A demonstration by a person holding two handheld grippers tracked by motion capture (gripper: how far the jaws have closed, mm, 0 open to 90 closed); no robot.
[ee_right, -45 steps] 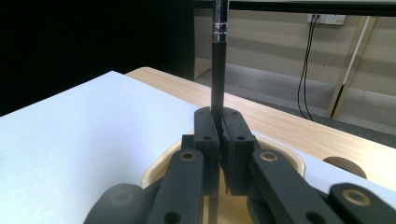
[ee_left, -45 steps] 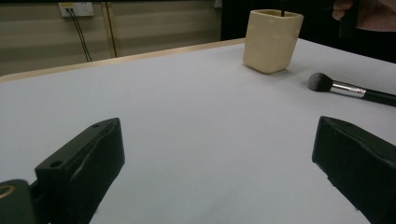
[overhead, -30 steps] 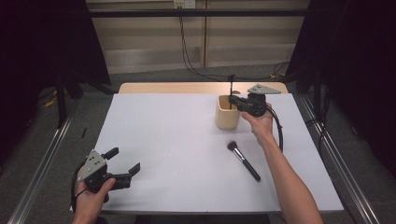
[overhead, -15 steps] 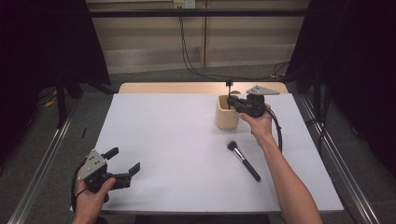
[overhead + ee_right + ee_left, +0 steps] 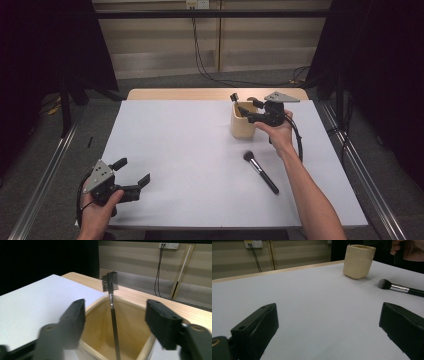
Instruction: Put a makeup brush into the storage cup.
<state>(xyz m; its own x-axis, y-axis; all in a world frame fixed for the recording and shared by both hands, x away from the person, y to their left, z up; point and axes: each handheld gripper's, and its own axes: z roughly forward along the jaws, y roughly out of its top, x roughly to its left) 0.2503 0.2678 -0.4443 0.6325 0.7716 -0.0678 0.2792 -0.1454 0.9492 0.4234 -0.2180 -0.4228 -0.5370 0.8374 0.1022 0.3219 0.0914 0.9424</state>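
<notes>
One cream cup [image 5: 242, 121], one comb brush [image 5: 110, 282], one powder brush [image 5: 260, 171], two grippers

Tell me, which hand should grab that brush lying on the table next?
Probably the right. The right gripper hangs open over the beige cup, its jaws just opened off the comb brush standing inside, and the makeup brush lies just below that wrist. The left gripper sits open at the far near-left corner.

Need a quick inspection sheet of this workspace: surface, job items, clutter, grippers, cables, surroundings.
Surface: white sheet on wooden table.
Job's things: comb brush stands in beige cup; powder brush lies on the sheet.
Clutter: nothing seen.
Grippers: right gripper over the cup, jaws just opened, apart from the comb brush; left gripper open, empty.
Cables: black cable trails from the right gripper.
Surroundings: wall cables, dark curtains.
</notes>
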